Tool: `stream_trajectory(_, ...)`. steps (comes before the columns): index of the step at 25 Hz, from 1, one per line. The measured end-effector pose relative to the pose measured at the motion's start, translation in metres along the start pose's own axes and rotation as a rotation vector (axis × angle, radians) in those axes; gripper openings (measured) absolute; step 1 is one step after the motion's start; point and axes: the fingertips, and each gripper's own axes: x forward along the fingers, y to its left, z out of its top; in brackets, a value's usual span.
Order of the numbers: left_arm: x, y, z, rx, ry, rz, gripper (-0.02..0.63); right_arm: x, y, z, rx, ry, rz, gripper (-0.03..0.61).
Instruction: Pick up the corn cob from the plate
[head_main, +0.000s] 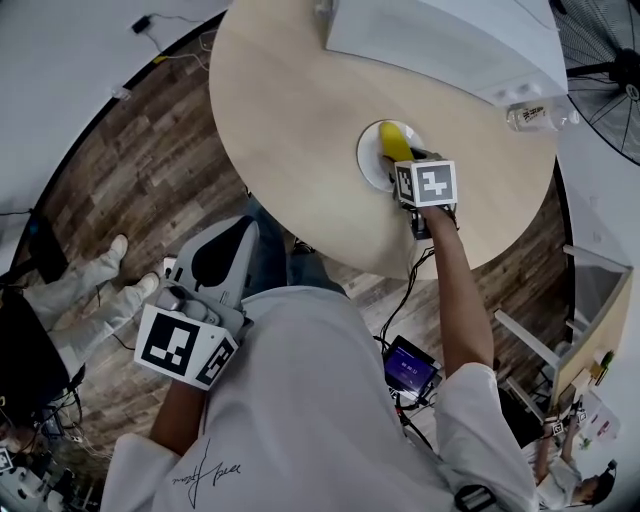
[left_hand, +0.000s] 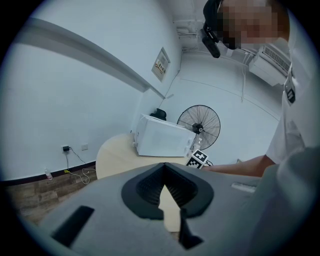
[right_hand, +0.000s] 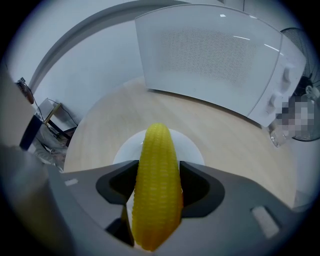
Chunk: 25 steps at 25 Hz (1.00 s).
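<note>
Right gripper view | right tongs (right_hand: 156, 200) clasp knobbly corn cob (right_hand: 156, 160); round white plate (right_hand: 193, 150)

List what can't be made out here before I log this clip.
Whether the corn cob rests on the plate or is lifted: right gripper view, the cob covers the contact; head view, the right claw covers it.
Bottle label: head view, too small.
Fan: head view, cut off by the right edge.
</note>
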Motion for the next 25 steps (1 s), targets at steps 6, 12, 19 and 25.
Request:
stream_trajectory(6,-0.001,-0.005,0.003,0.008,-0.01,-0.002,0.0,-0.012,0.0,0.004,0.02,-0.036,0.002,0.27)
stream_trajectory(12,-0.008,-0.01,0.004,0.011,-0.025,0.004,0.0,-0.02,0.001,0.004,0.035,-0.055,0.002,0.27)
stream_trajectory(19,-0.013,-0.016,0.004,0.011,-0.032,0.005,0.0,-0.031,0.008,0.004,0.064,-0.075,0.019,0.27)
stream_trajectory(25,-0.014,-0.022,0.001,0.012,-0.036,-0.01,0.0,-0.043,0.01,0.002,0.083,-0.099,0.021,0.27)
